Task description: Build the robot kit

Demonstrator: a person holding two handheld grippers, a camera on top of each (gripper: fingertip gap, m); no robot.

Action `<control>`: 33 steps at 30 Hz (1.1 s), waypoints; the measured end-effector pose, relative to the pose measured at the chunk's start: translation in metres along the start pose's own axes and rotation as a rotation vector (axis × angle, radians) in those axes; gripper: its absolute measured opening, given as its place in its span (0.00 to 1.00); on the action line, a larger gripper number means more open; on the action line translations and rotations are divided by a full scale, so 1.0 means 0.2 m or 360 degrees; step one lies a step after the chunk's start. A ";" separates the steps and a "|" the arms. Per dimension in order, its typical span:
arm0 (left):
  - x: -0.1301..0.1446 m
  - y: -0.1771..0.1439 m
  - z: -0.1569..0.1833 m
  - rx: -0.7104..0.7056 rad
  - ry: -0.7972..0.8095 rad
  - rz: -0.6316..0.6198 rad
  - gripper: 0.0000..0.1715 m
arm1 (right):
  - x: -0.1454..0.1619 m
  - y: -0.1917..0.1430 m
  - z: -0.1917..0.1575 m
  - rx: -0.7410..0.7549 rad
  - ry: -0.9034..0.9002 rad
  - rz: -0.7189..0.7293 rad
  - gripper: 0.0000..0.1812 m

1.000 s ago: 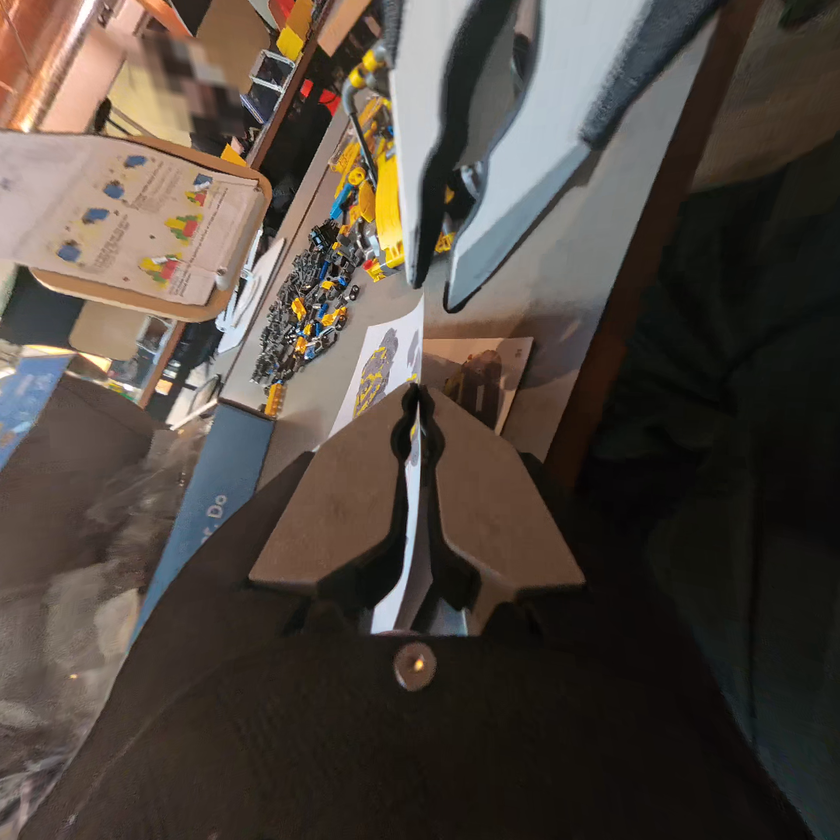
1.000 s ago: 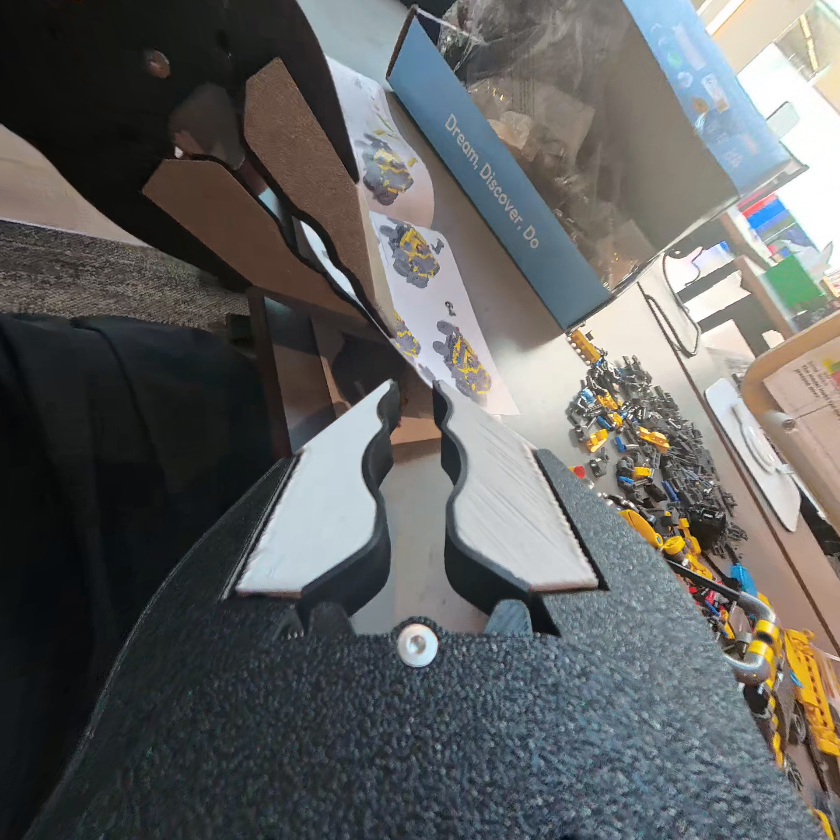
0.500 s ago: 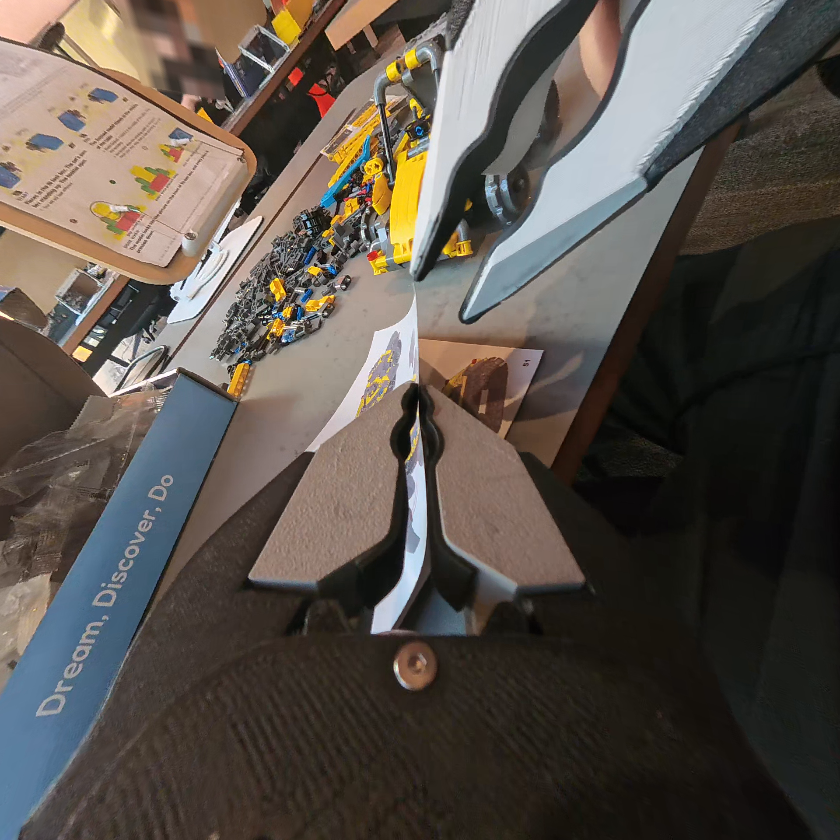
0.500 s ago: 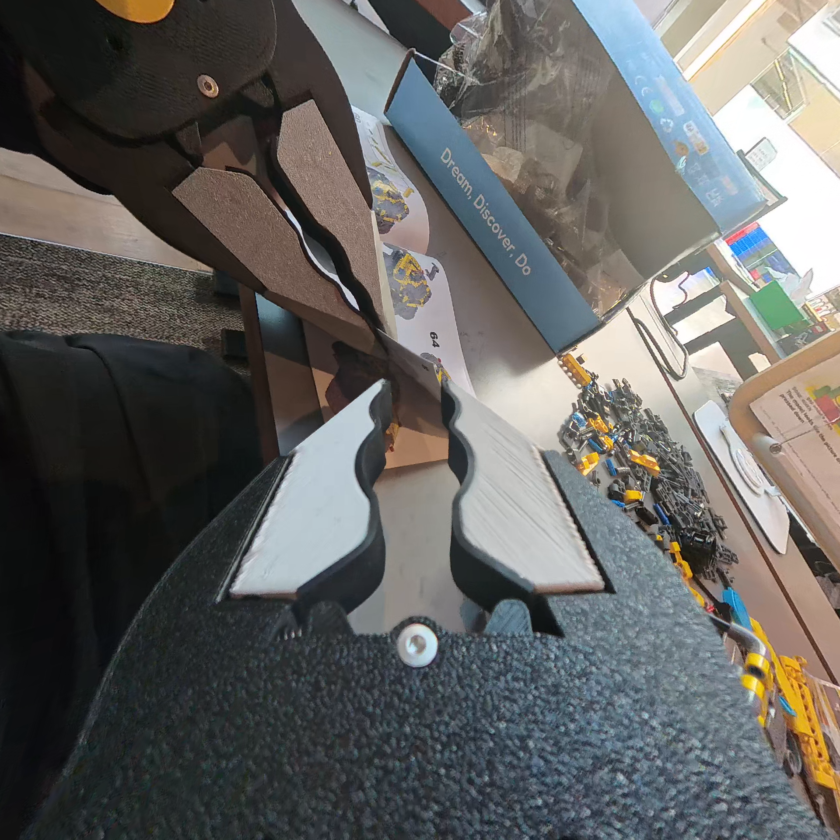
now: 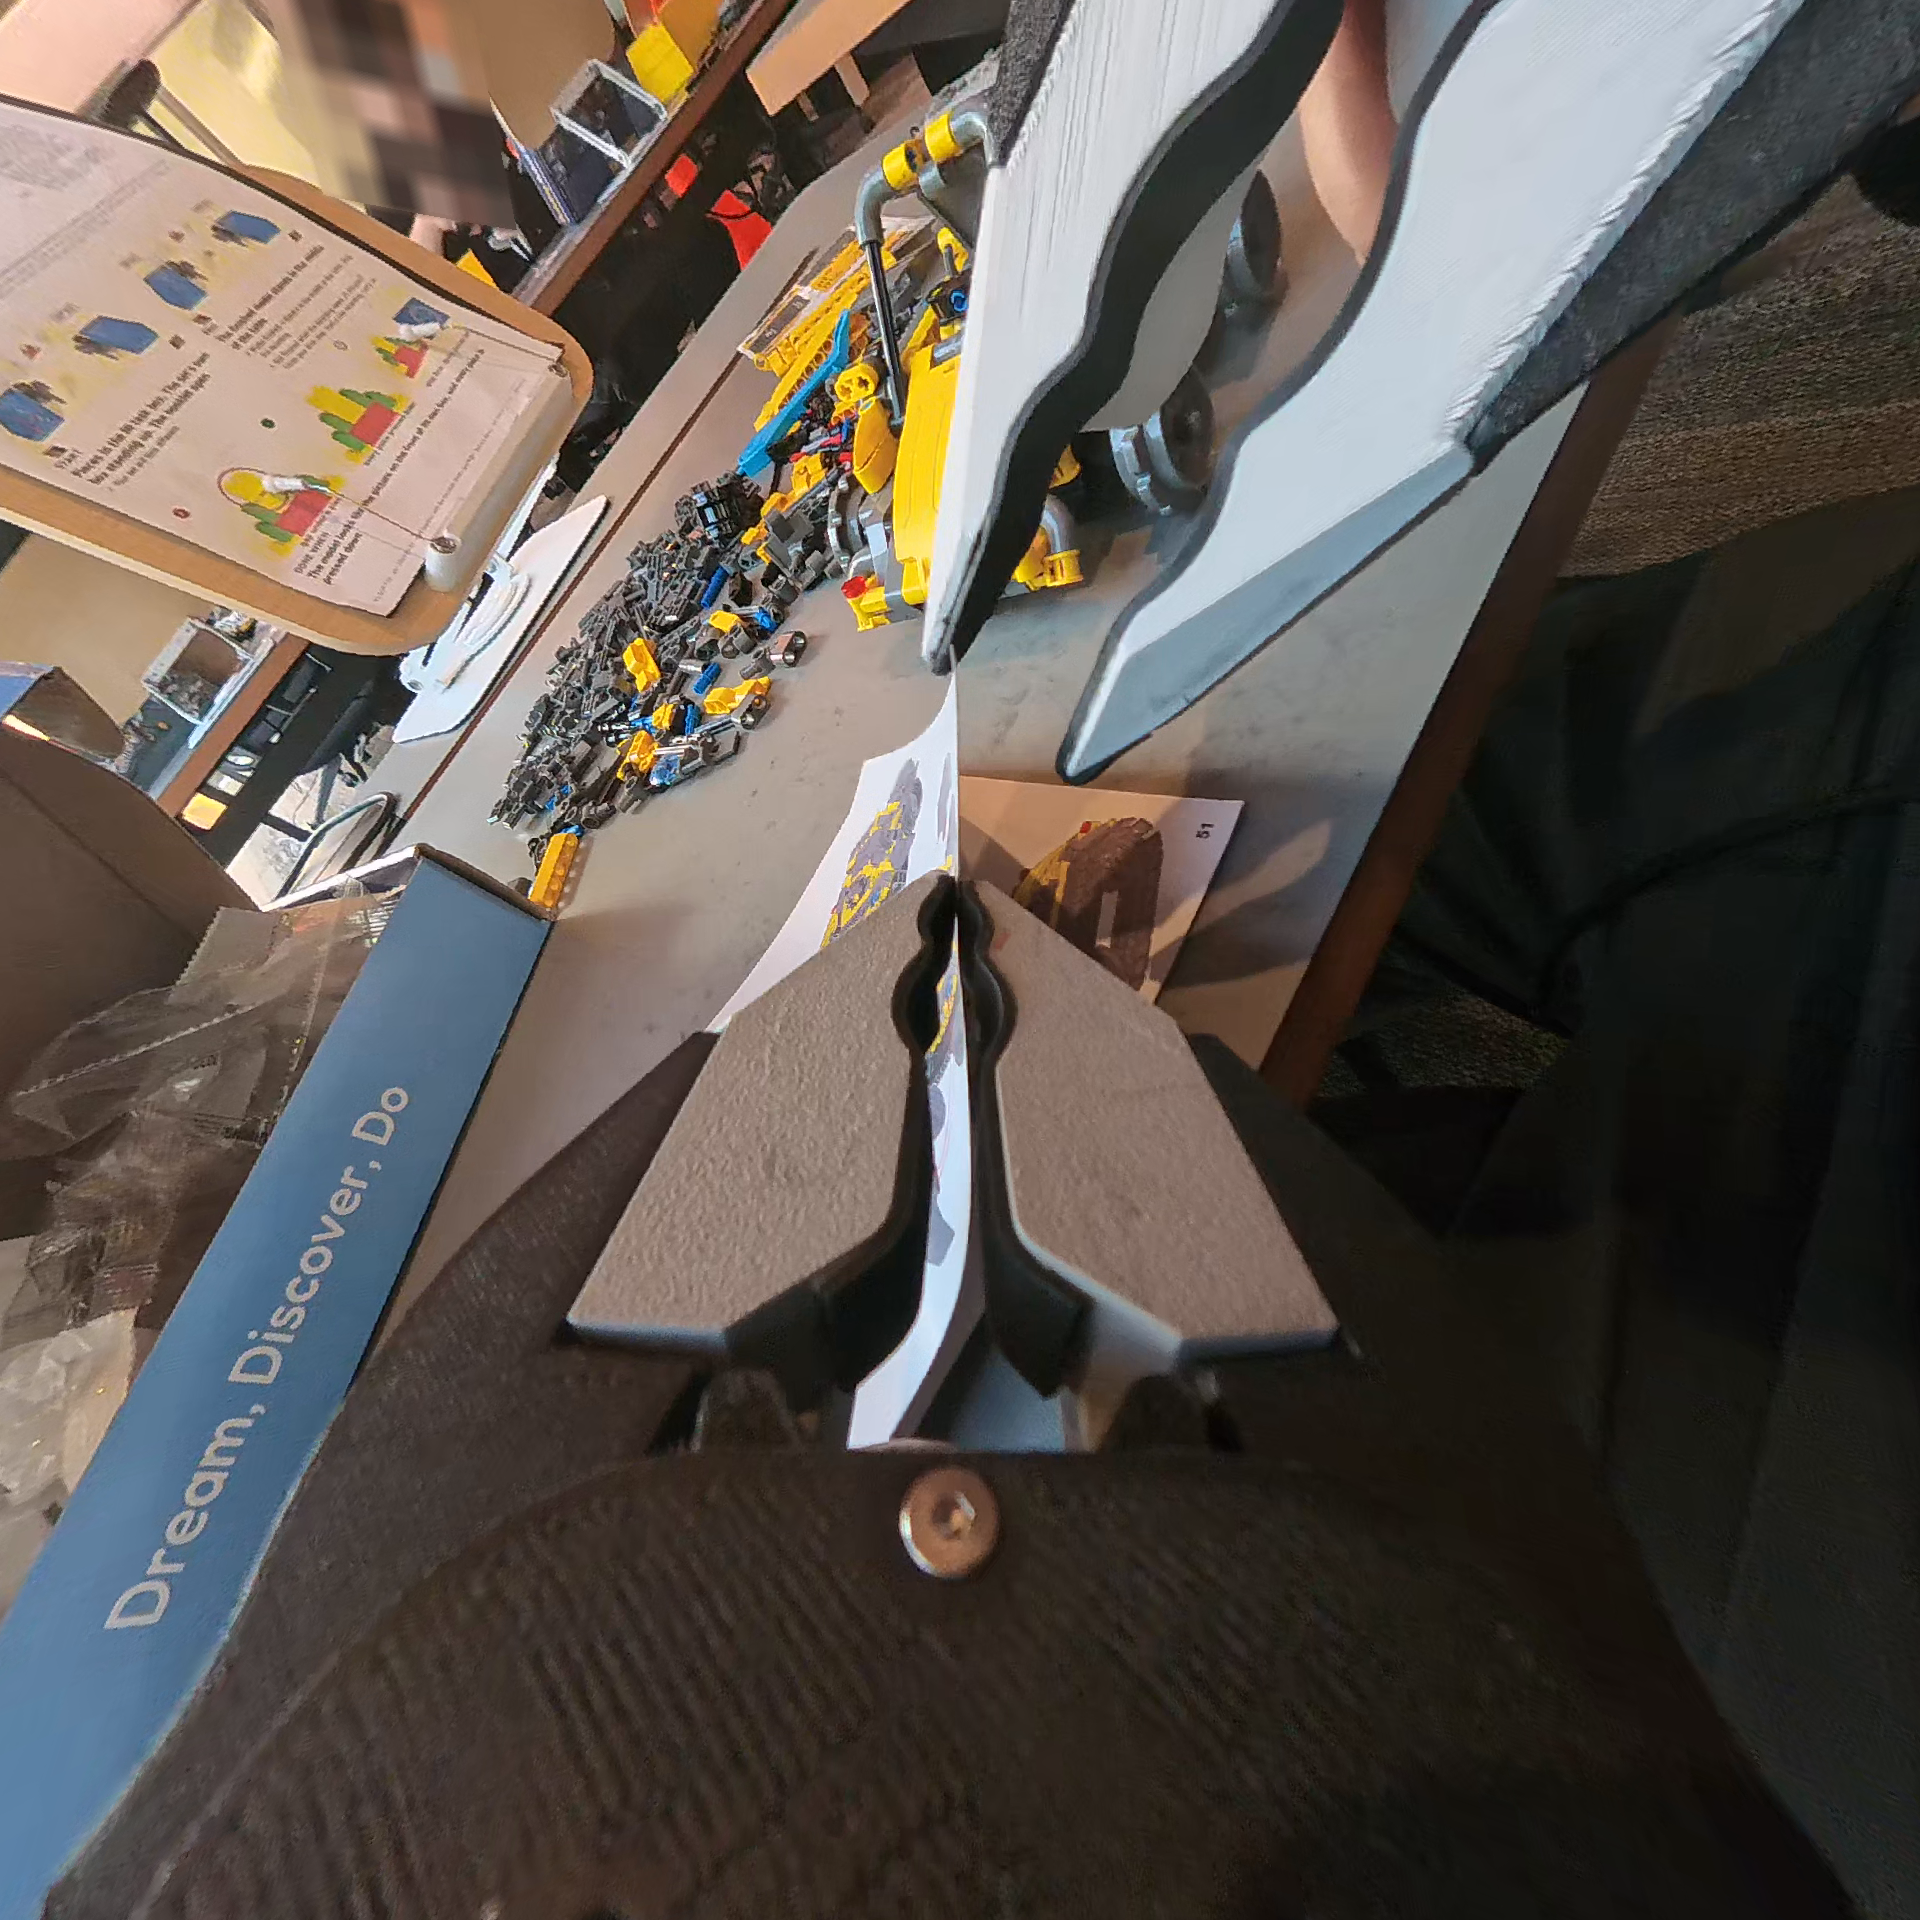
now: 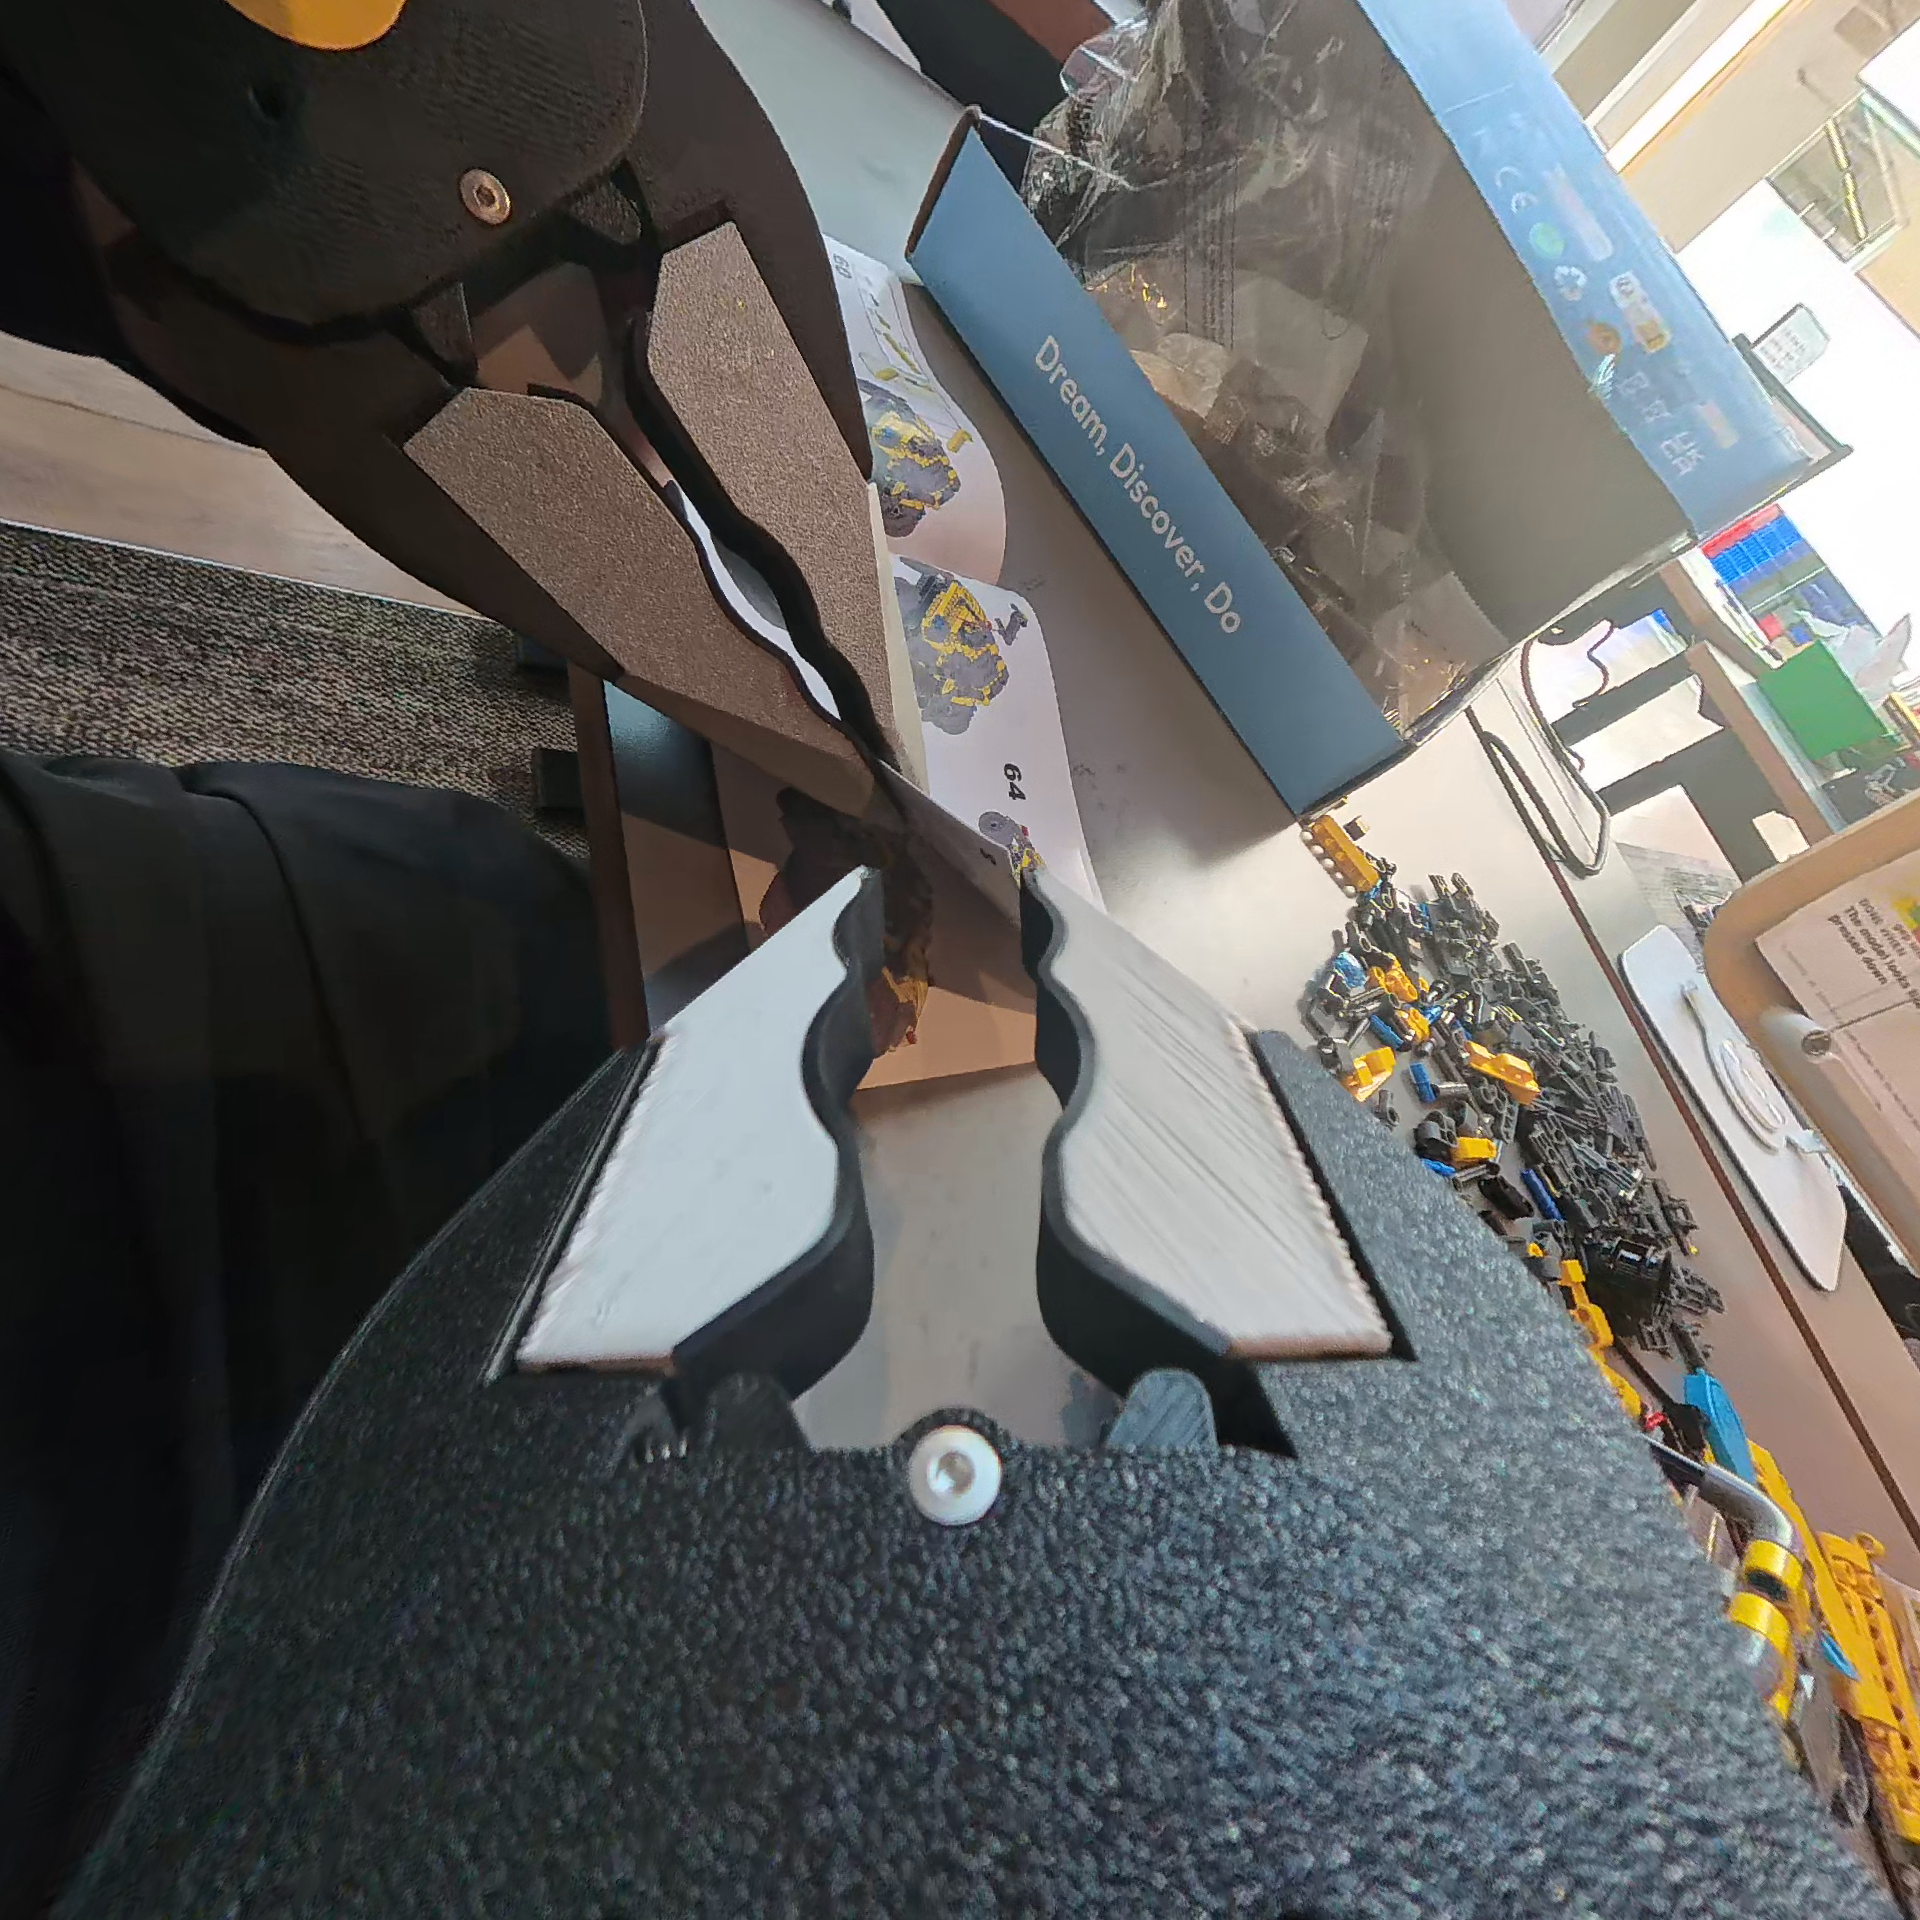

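Note:
An open instruction booklet [image 5: 1101,894] lies at the near edge of a grey table [image 5: 665,894]. My left gripper [image 5: 954,888] is shut on one of its pages [image 5: 951,769] and holds that page upright off the booklet. The same gripper [image 6: 883,769] and lifted page [image 6: 956,842] show in the right wrist view, above the open booklet [image 6: 966,644]. My right gripper [image 6: 945,888] is open and empty, and the page's free corner reaches up between its fingertips. In the left wrist view it [image 5: 1013,707] hangs just above the page's top edge.
A blue cardboard box [image 5: 291,1247] with plastic bags stands left of the booklet. A pile of small black, yellow and blue pieces [image 5: 644,665] and a yellow built model [image 5: 914,436] lie farther along. A wooden board with a printed sheet [image 5: 260,395] stands behind. The table's brown edge [image 5: 1403,831] drops off beside the booklet. Less than 4 cm separates the two grippers' tips.
The right gripper has come closer, from beside the booklet to the lifted page's corner. The left gripper stays shut on the page and has tilted, so the blue box now shows.

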State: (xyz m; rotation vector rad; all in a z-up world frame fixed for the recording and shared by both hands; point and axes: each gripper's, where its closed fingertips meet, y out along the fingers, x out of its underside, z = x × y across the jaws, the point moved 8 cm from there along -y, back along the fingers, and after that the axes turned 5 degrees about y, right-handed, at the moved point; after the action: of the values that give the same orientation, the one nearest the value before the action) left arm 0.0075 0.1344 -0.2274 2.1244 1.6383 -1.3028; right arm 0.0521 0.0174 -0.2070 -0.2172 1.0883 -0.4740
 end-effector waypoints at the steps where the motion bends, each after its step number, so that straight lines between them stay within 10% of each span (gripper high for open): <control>1: 0.00 0.00 0.00 0.0001 0.0003 -0.0002 0.00 | 0.00 0.00 0.00 -0.0001 0.0004 0.0001 0.11; 33: 0.02 0.02 0.02 -0.0050 0.0149 -0.0069 0.00 | 0.05 0.00 -0.04 0.0063 -0.0191 -0.0093 0.11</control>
State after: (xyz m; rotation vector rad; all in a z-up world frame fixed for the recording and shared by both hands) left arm 0.0085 0.1331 -0.2338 2.1741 1.7383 -1.1986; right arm 0.0485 0.0125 -0.2190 -0.2399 0.9564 -0.5280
